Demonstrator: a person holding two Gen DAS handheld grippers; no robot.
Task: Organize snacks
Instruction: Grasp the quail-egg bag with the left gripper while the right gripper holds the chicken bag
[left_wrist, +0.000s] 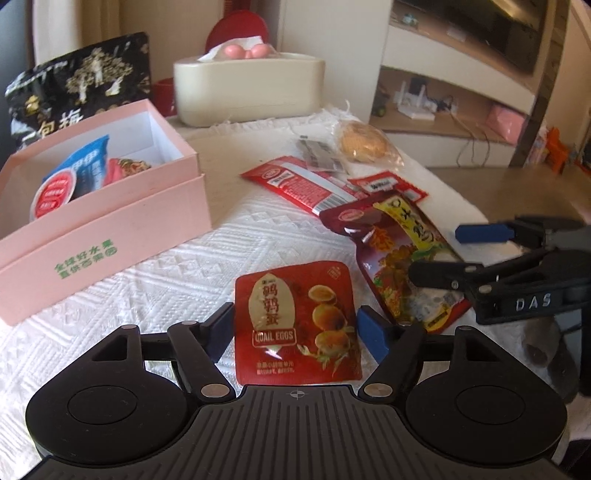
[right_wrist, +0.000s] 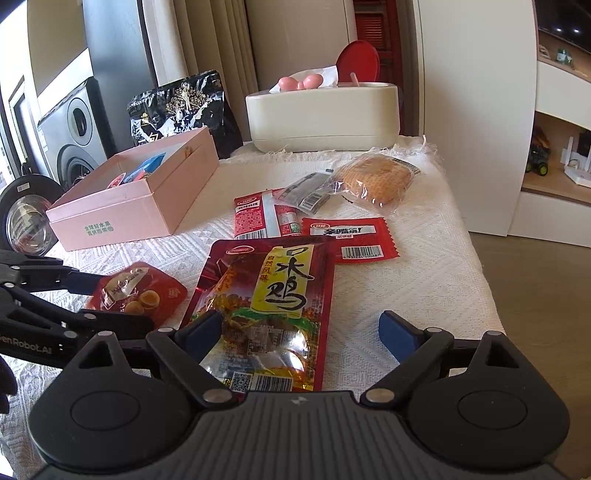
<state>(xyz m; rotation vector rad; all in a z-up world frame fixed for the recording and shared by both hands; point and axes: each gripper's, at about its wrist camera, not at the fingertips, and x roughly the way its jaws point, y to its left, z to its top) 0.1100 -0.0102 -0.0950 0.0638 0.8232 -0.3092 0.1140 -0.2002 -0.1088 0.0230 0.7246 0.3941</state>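
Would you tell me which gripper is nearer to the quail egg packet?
Left. The left gripper straddles the quail egg packet with open jaws; the right gripper sits beside it over the chicken packet.

Snack packets (right_wrist: 266, 306) and pink box (left_wrist: 110, 221) on white cloth (left_wrist: 166, 273).

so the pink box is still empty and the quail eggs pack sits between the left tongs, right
Not quite: the pink box already holds snacks, a blue packet and red ones, as the left wrist view shows. The quail eggs pack does sit between the open left tongs.
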